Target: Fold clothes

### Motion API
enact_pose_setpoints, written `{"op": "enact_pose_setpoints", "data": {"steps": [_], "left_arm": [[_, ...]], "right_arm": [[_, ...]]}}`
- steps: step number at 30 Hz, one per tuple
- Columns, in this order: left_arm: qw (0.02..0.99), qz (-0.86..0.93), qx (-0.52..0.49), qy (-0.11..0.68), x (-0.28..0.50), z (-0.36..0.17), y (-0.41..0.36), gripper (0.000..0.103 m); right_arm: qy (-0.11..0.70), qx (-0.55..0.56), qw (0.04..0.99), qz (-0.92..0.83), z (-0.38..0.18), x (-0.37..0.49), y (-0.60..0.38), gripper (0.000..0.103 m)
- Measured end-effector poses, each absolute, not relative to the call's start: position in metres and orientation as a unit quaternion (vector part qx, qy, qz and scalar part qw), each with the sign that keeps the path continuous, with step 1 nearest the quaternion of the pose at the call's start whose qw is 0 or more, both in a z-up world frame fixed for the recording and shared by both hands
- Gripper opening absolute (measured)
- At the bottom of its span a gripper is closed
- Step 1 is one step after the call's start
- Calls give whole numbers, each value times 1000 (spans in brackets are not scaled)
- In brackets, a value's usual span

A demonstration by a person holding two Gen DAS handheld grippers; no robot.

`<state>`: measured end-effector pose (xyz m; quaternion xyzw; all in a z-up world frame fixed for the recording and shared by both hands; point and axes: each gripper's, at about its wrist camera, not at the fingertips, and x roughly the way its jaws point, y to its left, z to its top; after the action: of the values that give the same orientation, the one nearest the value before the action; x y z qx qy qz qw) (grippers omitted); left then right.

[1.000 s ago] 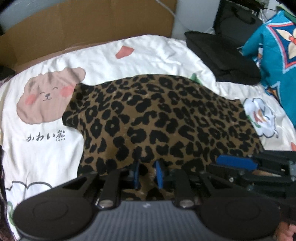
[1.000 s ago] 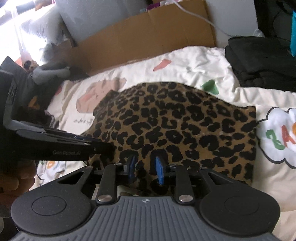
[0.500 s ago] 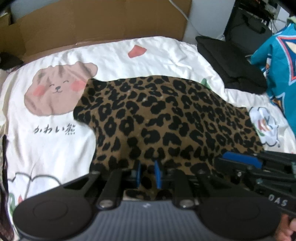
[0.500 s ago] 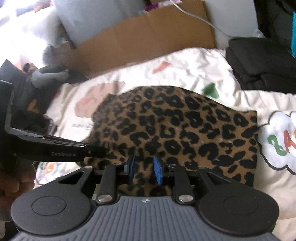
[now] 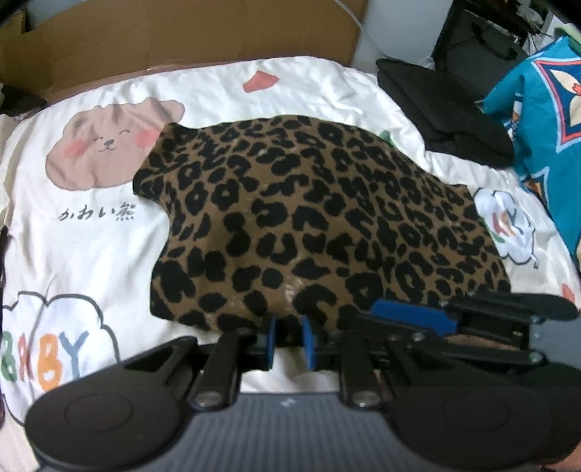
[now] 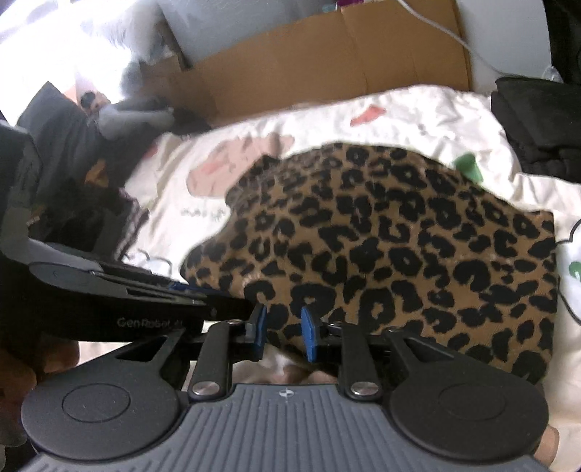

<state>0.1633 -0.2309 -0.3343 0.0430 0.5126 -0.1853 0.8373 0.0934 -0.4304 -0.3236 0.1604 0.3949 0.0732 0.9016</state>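
Note:
A leopard-print garment [image 5: 319, 218] lies folded on the white cartoon-print duvet [image 5: 72, 254]. My left gripper [image 5: 289, 336] sits at the garment's near edge, its blue pads a narrow gap apart and pinching the hem, which bunches up toward them. Just to its right, my right gripper [image 5: 377, 314] reaches in over the same edge. In the right wrist view the garment [image 6: 399, 247] fills the middle. There my right gripper [image 6: 284, 326] is shut on the near hem, and my left gripper [image 6: 243, 303] comes in from the left.
A folded black garment [image 5: 446, 109] and a teal patterned cloth [image 5: 544, 127] lie at the right. Brown cardboard [image 5: 199, 32] stands behind the bed. Dark clothes [image 6: 61, 152] are piled at the far left. A hand [image 6: 14, 385] holds the left gripper.
Both grippers have drawn back toward me along the near hem. More white duvet now shows under the garment's edge. The gaps between the pads stay narrow.

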Motion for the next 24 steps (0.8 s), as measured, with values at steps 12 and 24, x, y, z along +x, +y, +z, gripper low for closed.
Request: {"op": "enact_pose_setpoints", "data": {"steps": [12, 24], "left_arm": [[841, -186, 50, 506, 168, -332, -233, 18], [837, -168, 56, 518, 176, -342, -228, 7]], "right_arm": [[396, 174, 899, 69, -324, 99, -435, 22], [422, 161, 892, 36, -336, 88, -453, 19]]}}
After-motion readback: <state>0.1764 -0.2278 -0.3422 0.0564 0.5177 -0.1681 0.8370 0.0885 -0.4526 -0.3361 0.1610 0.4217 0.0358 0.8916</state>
